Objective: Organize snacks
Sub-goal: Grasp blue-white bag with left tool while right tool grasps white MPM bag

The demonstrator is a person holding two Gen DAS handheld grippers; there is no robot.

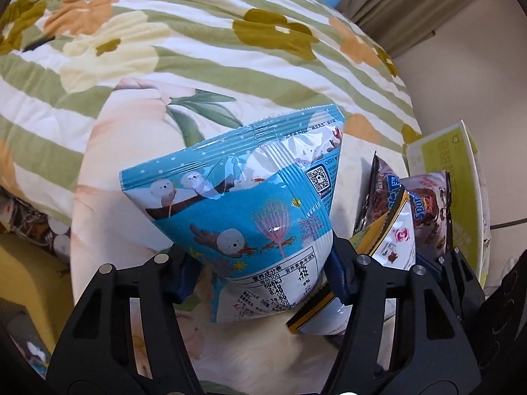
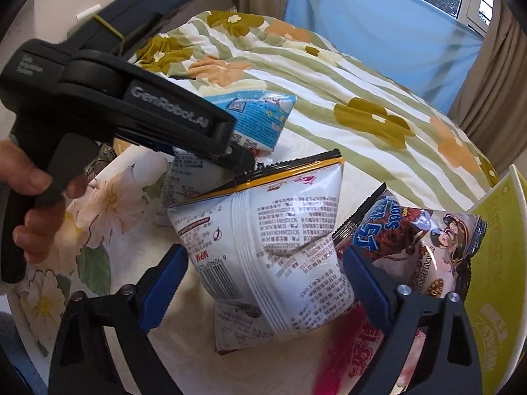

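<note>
My left gripper (image 1: 260, 273) clamps blue bag (image 1: 243, 197); lift straight, avoid crushing. My right gripper (image 2: 263, 283) spread around white bag (image 2: 263, 247), pads not clearly pressing; close gently mid-body.

This is a bedroom in a home: a bed (image 2: 158, 256) with a flowered sheet carries a rumpled striped quilt (image 2: 329, 75) with big blossoms, and brown curtains (image 2: 487, 92) hang beside a window (image 2: 474, 3) showing trees outside.
</note>
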